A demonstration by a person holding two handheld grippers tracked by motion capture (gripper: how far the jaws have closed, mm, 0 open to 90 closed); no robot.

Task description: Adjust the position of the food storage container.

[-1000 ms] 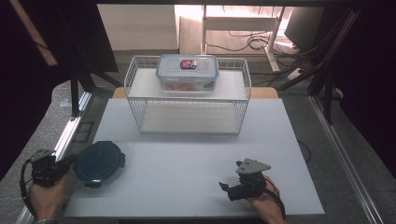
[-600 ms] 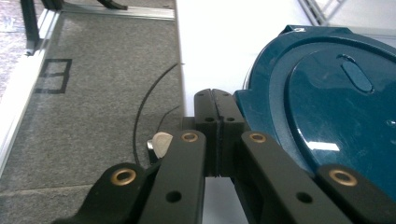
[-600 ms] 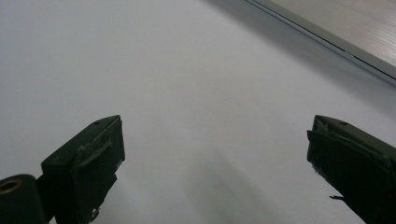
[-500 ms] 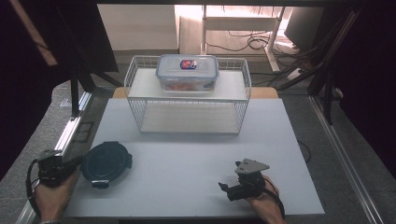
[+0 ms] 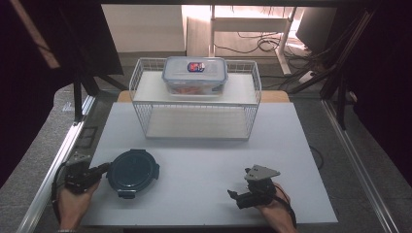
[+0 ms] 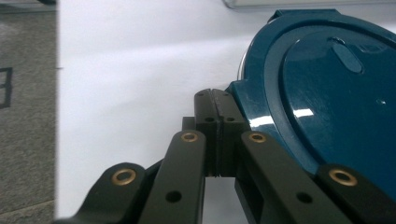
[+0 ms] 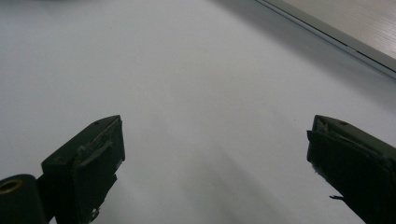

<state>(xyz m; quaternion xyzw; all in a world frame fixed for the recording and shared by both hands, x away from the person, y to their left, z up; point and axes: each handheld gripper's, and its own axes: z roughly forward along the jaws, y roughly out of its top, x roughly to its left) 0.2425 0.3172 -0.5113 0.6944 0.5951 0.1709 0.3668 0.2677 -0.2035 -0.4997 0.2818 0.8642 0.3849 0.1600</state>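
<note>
Left hand-held gripper (image 6: 215, 100), jaws clenched empty, noses against the round dark-teal plastic lid (image 5: 132, 172), apparently to shove it; right hand-held gripper (image 5: 241, 198) idles released beside it.

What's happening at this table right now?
A person holds a gripper in each hand. The left gripper, jaws shut, sits against the left edge of a round dark blue container on the white table. The right gripper rests open on the table. A clear lidded box sits on the wire rack.
</note>
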